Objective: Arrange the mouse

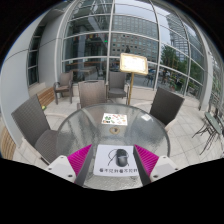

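Note:
A dark computer mouse (120, 157) lies on a white mat (115, 166) with printed characters, on a round glass table (80, 130). My gripper (112, 160) is open; its magenta pads (81, 158) stand wide apart at either side of the mat. The mouse stands between the fingers, a little right of the middle, with a gap at each side. A curved cable line shows just above the mouse on the mat.
A second white sheet (114, 119) with dark marks lies farther back on the table. Grey chairs stand around it, at left (33, 122), right (166, 105) and behind (92, 94). A sign stand (133, 65) and glass walls lie beyond.

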